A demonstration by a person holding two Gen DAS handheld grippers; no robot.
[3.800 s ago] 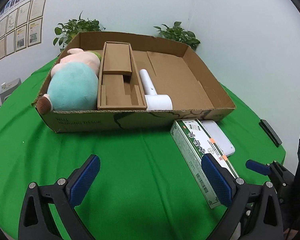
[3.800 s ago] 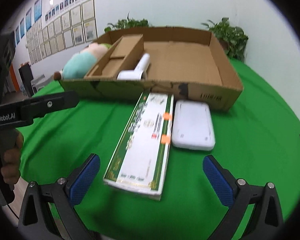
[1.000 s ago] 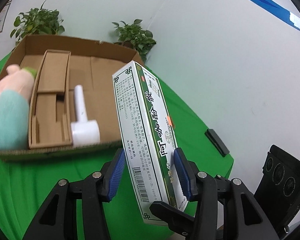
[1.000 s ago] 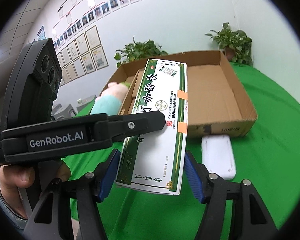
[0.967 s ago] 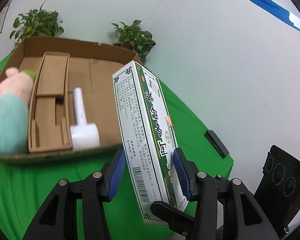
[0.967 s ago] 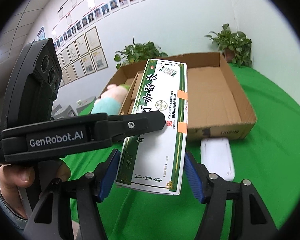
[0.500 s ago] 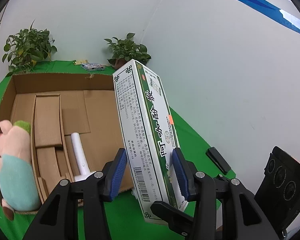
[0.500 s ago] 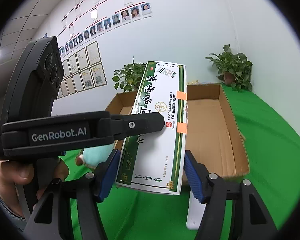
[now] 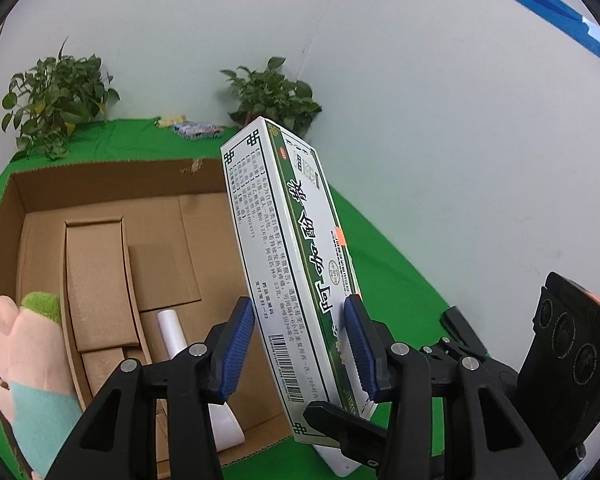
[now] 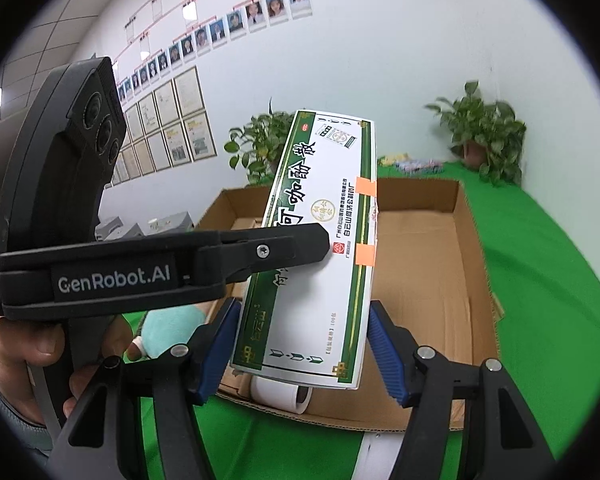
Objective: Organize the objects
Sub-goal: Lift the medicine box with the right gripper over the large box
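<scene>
A long white and green medicine box (image 9: 296, 264) is held in the air by both grippers, above the near edge of the open cardboard box (image 9: 100, 184). My left gripper (image 9: 300, 348) is shut on its narrow faces. My right gripper (image 10: 300, 348) is shut on its wide sides (image 10: 320, 264). In the cardboard box lie a plush toy (image 9: 24, 344), a cardboard insert (image 9: 96, 276) and a white handheld device (image 9: 180, 344). A white flat case (image 10: 376, 460) lies on the green cloth under the grippers.
The table has a green cloth (image 10: 548, 264). Two potted plants (image 9: 56, 92) stand behind the cardboard box by the wall. A small black bar (image 9: 460, 328) lies on the cloth at the right. The right half of the cardboard box floor (image 10: 420, 264) is bare.
Both grippers closed on the medicine box that lay on the cloth and lifted it. Over the last second it has risen and moved forward over the cardboard box's near edge.
</scene>
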